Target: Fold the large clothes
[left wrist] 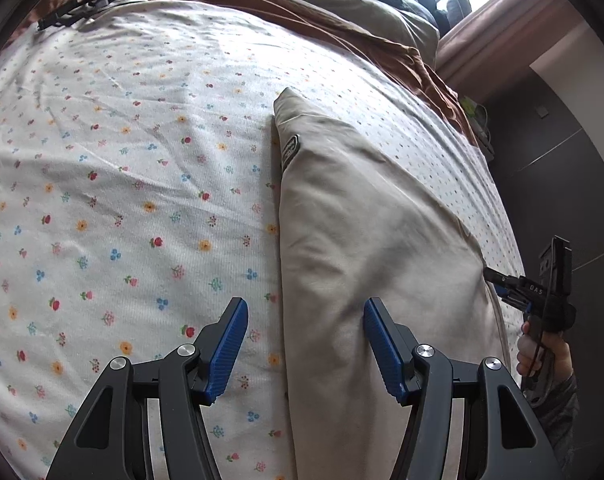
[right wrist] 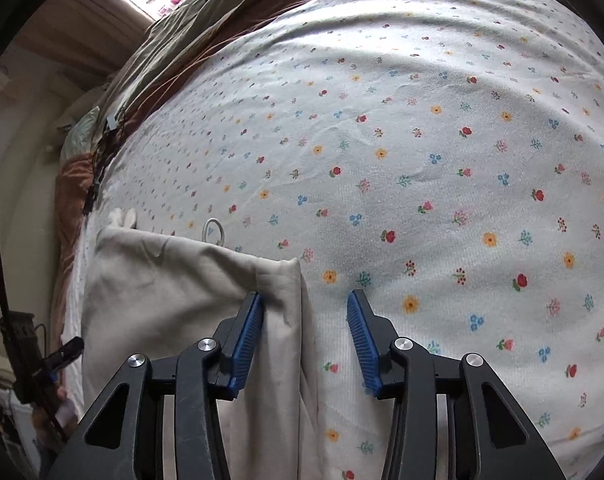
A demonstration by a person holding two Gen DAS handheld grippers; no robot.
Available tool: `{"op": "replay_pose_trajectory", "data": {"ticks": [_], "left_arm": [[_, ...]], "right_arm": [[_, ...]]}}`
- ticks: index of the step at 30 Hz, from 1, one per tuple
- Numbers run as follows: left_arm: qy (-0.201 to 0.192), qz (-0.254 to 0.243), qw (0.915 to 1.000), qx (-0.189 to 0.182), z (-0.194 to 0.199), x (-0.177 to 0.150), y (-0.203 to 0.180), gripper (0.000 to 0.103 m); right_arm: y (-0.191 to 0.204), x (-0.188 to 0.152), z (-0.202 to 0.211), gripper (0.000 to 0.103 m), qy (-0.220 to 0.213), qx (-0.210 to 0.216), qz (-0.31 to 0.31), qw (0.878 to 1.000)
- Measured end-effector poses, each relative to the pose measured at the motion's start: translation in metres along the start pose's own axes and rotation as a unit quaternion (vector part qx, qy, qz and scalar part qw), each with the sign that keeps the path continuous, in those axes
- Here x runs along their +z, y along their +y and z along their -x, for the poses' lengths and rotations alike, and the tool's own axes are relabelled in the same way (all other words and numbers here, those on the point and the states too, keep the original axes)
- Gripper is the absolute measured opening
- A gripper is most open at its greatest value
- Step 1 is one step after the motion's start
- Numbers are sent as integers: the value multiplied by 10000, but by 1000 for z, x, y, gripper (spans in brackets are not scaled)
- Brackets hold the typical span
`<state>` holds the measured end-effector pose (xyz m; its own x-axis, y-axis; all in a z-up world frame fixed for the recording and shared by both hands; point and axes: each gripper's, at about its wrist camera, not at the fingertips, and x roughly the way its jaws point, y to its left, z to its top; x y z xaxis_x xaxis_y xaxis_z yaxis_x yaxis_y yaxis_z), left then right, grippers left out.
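A beige garment point(left wrist: 366, 248) lies folded into a long strip on the flowered bedsheet point(left wrist: 121, 184); a dark label shows near its far end. My left gripper point(left wrist: 306, 316) hovers open over the strip's left edge, its right finger above the cloth and its left finger above the sheet. At the strip's other side, my right gripper point(left wrist: 493, 280) meets the cloth's edge, held by a hand. In the right wrist view the garment point(right wrist: 161, 280) has its folded corner between the jaws of my right gripper point(right wrist: 305, 306). The left pad touches the cloth; the right pad stands clear over the sheet. The left gripper point(right wrist: 67, 354) shows at the far left.
A brown blanket point(left wrist: 382, 40) and olive bedding point(left wrist: 362, 4) are bunched along the head of the bed. Dark cables point(left wrist: 73, 10) lie at the sheet's far corner. A white cord loop point(right wrist: 213, 232) rests beyond the garment. The bed's edge drops to a dark floor point(left wrist: 562, 184).
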<state>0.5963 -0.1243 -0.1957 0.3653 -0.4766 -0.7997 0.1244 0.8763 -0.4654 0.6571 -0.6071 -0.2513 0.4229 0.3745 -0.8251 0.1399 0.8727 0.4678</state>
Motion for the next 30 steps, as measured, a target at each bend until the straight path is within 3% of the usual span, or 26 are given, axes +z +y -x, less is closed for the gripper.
{"op": "replay_pose_trajectory", "data": {"ticks": [4,7,9,11,20,28,30], "left_arm": [[-17,-46,10000,-16,3,-1,-2,62],[-19,-54,10000,-73,5,-3,-4,62],[-11,-63,9999,-99,5,-5,-6,62],[8,-84,9999,-114,4,-6,-9,62],[12,-80,9999,-144,-3,-3,-13,62],[21,31,9999,-143,-22,19,-12,62],[55,-20,10000,-75,-29,26,-14,62]], "right_arm": [[0,-4,11,43,66,163,-73,9998],[-6,-12,25,48,117,649,-167,9977],[-10,-22,33,61,205,785,-114,9966],[-14,-32,34,66,394,828,-102,9957],[-24,-50,14,66,828,1940,-512,9762],[-15,-35,-11,65,852,2123,-692,9710],[-13,-31,-15,61,857,2137,-739,9703]]}}
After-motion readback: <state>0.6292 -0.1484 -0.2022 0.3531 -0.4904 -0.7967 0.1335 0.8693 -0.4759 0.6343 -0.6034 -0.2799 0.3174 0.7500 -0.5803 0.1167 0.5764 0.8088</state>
